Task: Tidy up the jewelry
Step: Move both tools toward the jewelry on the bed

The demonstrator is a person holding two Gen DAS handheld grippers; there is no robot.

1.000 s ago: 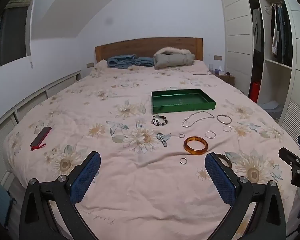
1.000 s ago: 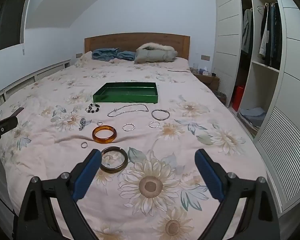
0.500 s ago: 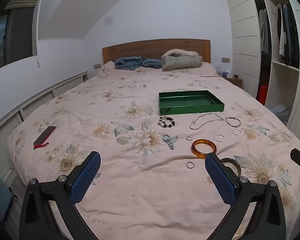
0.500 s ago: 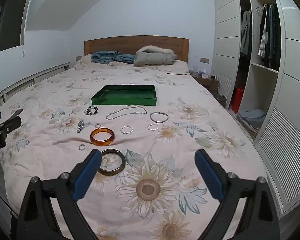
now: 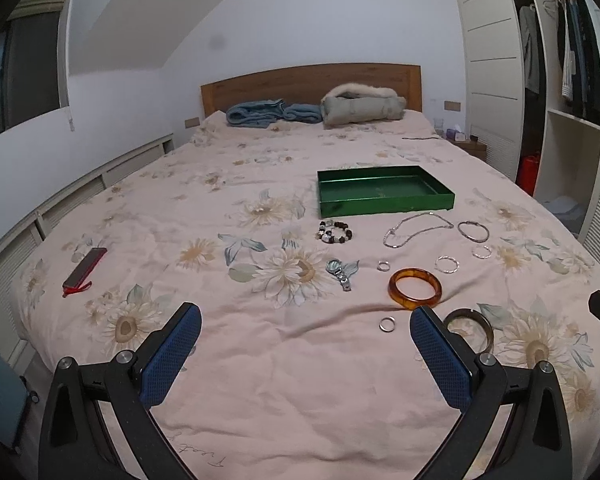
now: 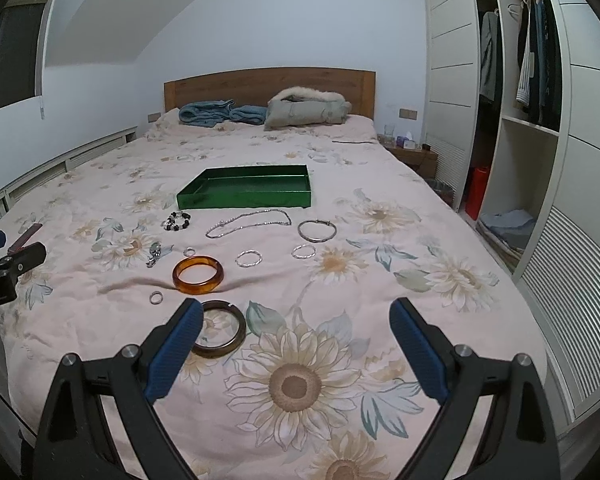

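Note:
Jewelry lies on a flowered bedspread in front of an empty green tray (image 5: 384,200) (image 6: 252,200). Nearest are an amber bangle (image 5: 415,286) (image 6: 198,274), a dark bangle (image 5: 470,328) (image 6: 220,334), a small ring (image 5: 387,324) (image 6: 155,298) and a watch (image 5: 340,272). Farther back lie a bead bracelet (image 5: 335,234) (image 6: 176,221), a silver chain (image 5: 416,227) (image 6: 248,222), a thin silver bangle (image 6: 317,231) and small silver rings (image 6: 249,258). My left gripper (image 5: 306,332) is open and empty above the bed's near edge. My right gripper (image 6: 296,328) is open and empty, its left finger beside the dark bangle.
A red and black phone (image 5: 85,266) lies at the bed's left. Folded blue cloth (image 5: 268,114) and a grey coat (image 5: 360,106) sit by the headboard. An open wardrobe (image 6: 520,120) stands on the right, a nightstand (image 6: 416,156) beside the bed.
Both grippers have drifted slightly, the left view shifting so the jewelry sits farther right and lower. Both stay open and empty. Nothing on the bed has moved.

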